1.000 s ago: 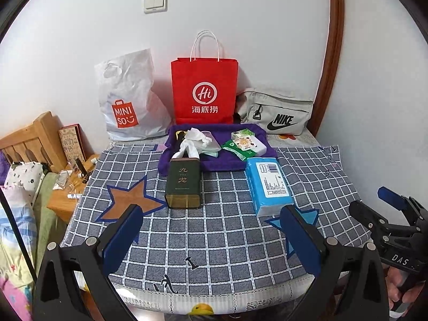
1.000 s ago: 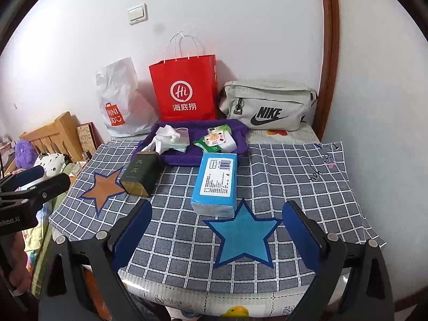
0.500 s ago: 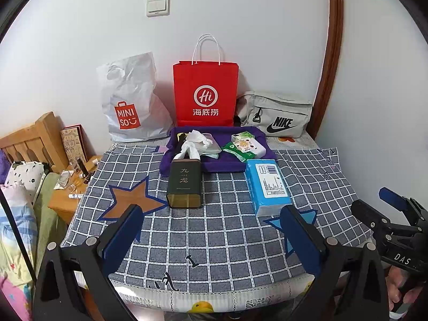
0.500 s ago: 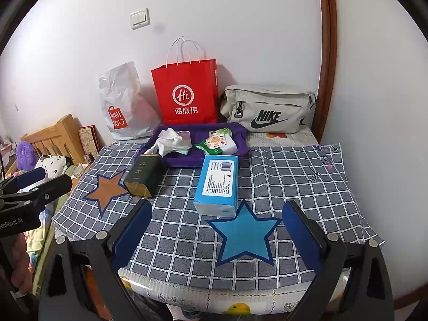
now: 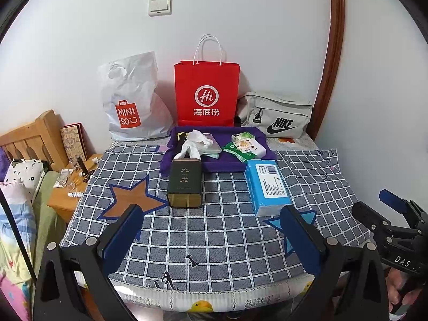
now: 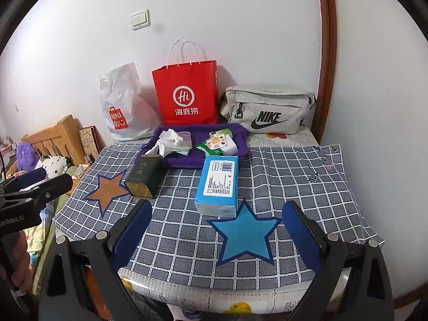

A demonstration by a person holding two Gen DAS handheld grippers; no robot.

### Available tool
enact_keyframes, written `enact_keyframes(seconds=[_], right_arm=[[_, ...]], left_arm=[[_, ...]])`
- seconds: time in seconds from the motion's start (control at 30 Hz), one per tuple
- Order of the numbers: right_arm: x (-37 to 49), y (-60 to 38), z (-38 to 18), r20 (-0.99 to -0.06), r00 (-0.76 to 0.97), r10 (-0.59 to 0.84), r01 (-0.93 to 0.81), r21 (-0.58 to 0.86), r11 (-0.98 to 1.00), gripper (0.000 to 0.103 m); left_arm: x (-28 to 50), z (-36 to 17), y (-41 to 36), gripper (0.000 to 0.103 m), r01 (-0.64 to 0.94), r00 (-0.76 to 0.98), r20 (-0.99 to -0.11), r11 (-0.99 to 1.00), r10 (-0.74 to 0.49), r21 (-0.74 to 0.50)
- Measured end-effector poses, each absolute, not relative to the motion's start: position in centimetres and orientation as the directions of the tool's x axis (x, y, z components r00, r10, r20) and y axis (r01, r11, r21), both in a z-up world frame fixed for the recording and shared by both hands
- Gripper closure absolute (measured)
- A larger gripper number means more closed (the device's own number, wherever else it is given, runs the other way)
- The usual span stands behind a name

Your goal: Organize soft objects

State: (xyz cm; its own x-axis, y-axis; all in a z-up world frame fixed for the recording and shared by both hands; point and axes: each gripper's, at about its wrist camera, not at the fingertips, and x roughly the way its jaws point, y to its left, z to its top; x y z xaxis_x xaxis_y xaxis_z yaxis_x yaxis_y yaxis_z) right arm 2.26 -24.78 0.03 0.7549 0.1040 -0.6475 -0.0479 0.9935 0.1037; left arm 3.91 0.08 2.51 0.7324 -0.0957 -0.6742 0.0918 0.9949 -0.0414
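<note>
Blue tissue pack (image 6: 218, 184) lies on the checked cloth (image 6: 281, 187) just ahead of the spread, empty right gripper (image 6: 216, 236), ahead-right of the likewise spread left gripper (image 5: 211, 238), dark tin (image 5: 184, 184) ahead.

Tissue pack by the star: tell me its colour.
Light blue with a white printed label; the tissue pack shows best in the right wrist view.

From the right wrist view, the right gripper (image 6: 216, 235) hangs wide apart over the checked cloth (image 6: 281, 176), with the blue tissue pack (image 6: 218, 184) at twelve o'clock, the dark green tin (image 6: 143, 178) at eleven and the purple tray (image 6: 198, 144) beyond.
</note>
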Motion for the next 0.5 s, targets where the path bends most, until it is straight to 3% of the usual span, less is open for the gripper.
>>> enact_keyframes(seconds=[0.5], right_arm=[[2.23,-24.77,0.09,-0.647,0.754,0.114,-0.055,0.11,0.992,0.006]], left_arm=[[3.82,2.37,0.1,0.0,0.089,0.73,-0.677,0.995,-0.094,-0.042]])
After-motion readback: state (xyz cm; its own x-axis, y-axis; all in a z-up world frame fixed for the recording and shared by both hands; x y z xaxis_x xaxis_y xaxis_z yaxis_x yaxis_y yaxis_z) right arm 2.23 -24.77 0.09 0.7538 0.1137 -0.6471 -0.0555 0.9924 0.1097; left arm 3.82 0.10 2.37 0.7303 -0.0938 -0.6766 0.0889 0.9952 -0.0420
